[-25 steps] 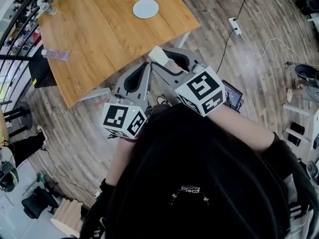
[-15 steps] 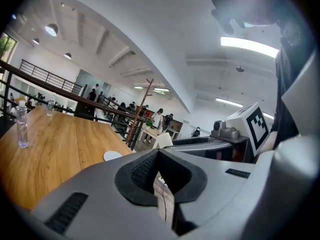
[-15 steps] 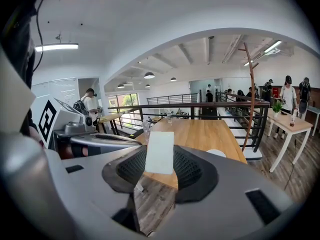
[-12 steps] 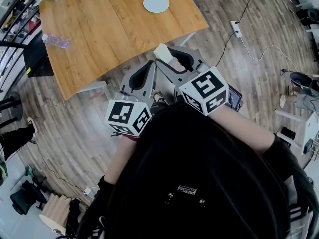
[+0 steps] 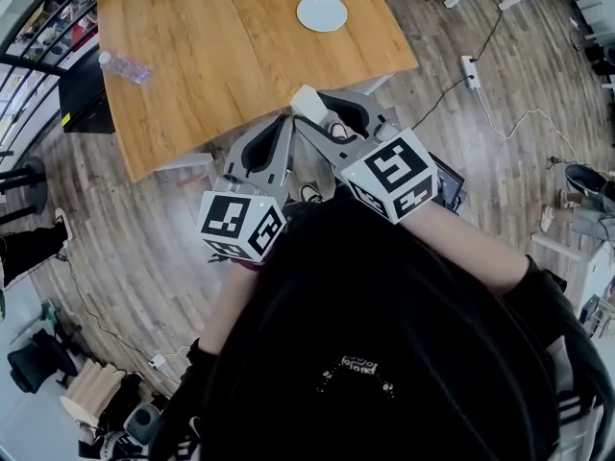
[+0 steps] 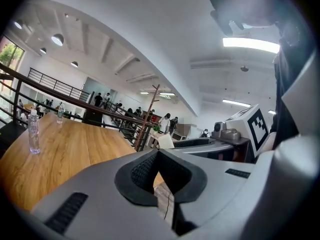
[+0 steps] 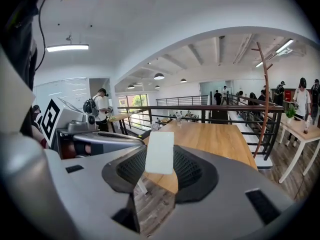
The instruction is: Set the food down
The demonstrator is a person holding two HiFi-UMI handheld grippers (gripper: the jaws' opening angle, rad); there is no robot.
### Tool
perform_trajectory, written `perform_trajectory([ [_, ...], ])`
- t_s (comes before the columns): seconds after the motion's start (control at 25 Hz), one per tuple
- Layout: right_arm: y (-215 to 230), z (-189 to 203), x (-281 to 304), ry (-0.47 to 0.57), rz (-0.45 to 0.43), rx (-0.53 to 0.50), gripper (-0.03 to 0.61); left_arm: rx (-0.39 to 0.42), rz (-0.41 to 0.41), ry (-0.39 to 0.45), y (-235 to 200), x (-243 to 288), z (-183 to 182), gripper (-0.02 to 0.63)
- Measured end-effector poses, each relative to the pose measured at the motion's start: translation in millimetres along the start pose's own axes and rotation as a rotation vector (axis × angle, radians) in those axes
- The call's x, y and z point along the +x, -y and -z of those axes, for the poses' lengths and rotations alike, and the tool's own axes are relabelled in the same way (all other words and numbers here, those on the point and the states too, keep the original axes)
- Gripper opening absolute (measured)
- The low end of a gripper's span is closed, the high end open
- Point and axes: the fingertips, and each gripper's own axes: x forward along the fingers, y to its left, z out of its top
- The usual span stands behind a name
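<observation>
The right tongs are clamped on a pale, flat block of food. In the right gripper view the food stands upright between the dark pads, with the jaws held fairly wide around it. The food is in the air over the wooden floor, just short of the near edge of the tabletop. The left tongs sit just beside the right pair. Their tips are closed together and hold nothing, as the left gripper view shows. On the tabletop, a white plate lies near the far edge and a clear bottle lies near the left edge.
</observation>
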Motion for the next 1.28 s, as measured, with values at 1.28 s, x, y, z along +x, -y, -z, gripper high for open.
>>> perform_trajectory([
  [1.28,156.2,-59.0,88.9,0.041,-0.252,0.027,0.175,0.01,-0.185,-0.036,-63.0,151.7,-53.3,0.003],
])
